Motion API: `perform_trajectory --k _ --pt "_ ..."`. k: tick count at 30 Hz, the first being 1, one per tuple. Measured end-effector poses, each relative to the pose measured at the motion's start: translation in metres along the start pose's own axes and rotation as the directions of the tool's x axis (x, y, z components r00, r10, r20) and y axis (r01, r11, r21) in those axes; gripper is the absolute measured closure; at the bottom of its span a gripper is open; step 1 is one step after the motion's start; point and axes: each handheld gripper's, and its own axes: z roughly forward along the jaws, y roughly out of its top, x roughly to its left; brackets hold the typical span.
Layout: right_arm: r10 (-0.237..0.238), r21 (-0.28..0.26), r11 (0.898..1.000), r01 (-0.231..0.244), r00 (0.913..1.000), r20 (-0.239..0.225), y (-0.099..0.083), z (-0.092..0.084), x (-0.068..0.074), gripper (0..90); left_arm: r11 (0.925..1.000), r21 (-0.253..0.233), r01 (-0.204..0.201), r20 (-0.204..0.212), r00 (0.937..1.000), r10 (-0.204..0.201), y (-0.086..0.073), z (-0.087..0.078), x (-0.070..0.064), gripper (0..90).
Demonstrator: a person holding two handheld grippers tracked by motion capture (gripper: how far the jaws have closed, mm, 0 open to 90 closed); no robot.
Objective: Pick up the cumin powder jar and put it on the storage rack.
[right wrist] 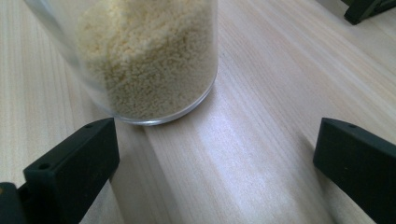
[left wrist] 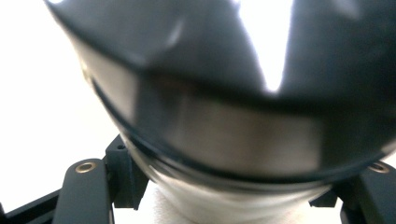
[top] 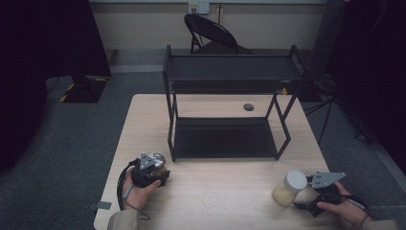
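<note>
Desk (top: 225,191) and black two-tier shelf (top: 230,103) frame your work. At the near left edge, your left gripper (left wrist: 224,196) has its fingers clamped around a dark-lidded jar (left wrist: 233,140), apparently gripped for a lift to the shelf; its contents are too close and blurred to read. At the right, your right gripper (right wrist: 215,158) rests with fingers spread wide and empty, just behind a clear jar of pale grains (right wrist: 149,60), its top cut off.

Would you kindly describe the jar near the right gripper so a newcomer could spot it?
Start at the black shelf rack on the wooden table, then look to the near right corner. The jar stands there: clear, filled with pale yellow grains, white-lidded, unlike the metal-lidded one at left.
</note>
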Motion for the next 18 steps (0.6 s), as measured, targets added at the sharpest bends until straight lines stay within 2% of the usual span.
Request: perform_trajectory --k 5,8,11,14,18 --pt "0.000 0.000 1.000 0.000 1.0000 0.000 0.000 0.000 0.000 0.0 0.9996 0.019 -0.019 0.024 0.9996 0.018 0.004 -0.001 -0.001 31.2" --pt "0.000 0.000 1.000 0.000 1.0000 0.000 0.000 0.000 0.000 0.0 0.9985 0.022 -0.050 0.040 0.9980 0.049 0.007 -0.002 -0.004 31.2" --pt "0.000 0.000 1.000 0.000 1.0000 0.000 0.000 0.000 0.000 0.0 0.9983 0.019 -0.056 0.052 0.9971 0.055 0.009 -0.002 -0.006 31.2" --pt "0.000 0.000 1.000 0.000 1.0000 0.000 0.000 0.000 0.000 0.0 0.9969 0.020 -0.076 0.077 0.9942 0.075 0.015 -0.002 -0.011 31.2" --pt "0.000 0.000 1.000 0.000 1.0000 0.000 0.000 0.000 0.000 0.0 0.9957 0.022 -0.090 0.088 0.9922 0.088 0.018 0.000 -0.015 31.2"
